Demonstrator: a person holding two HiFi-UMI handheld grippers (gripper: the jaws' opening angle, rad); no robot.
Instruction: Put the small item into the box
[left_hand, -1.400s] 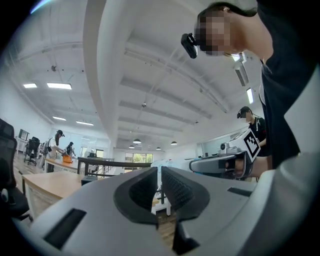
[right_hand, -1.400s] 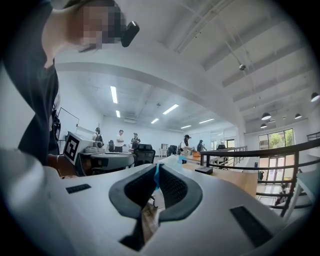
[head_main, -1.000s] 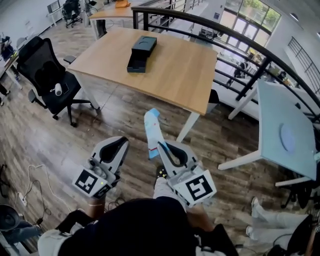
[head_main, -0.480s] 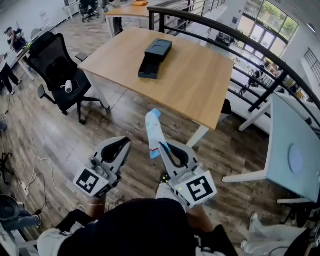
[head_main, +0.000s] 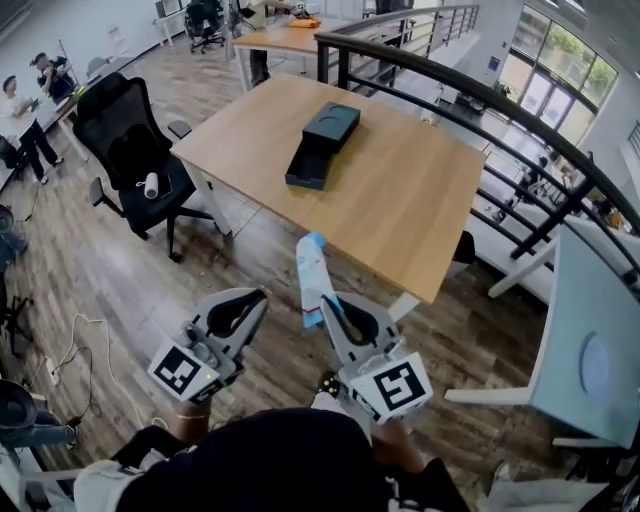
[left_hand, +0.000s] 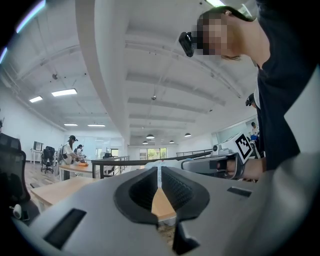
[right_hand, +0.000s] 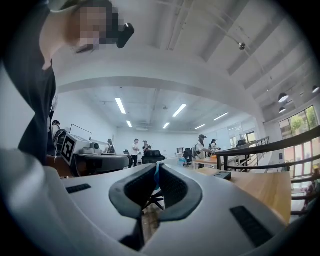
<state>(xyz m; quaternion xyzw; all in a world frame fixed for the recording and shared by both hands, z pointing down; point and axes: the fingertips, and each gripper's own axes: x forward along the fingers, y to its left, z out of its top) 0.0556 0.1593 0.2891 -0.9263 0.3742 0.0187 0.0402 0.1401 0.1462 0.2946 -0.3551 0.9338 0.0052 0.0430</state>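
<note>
A black box (head_main: 325, 140), made of two parts lying one partly over the other, sits on the wooden table (head_main: 410, 210) ahead. The small item (head_main: 313, 275) is a flat white packet with blue ends. It sticks up from my right gripper (head_main: 325, 305), which is shut on its lower end. Only a blue edge of the item (right_hand: 157, 176) shows in the right gripper view, with the box (right_hand: 221, 175) far off to the right. My left gripper (head_main: 257, 297) hovers beside the right one over the floor. Its jaws are shut with nothing between them.
A black office chair (head_main: 125, 150) stands left of the table. A dark metal railing (head_main: 470, 85) curves behind the table. A pale table (head_main: 600, 340) is at the right. People stand at the far left (head_main: 20, 100) and by a back desk (head_main: 290, 30). Cables (head_main: 70, 335) lie on the wood floor.
The table and box have shifted right and grown larger in the head view as the person walks toward them. Both grippers keep their pose, and the packet stays held.
</note>
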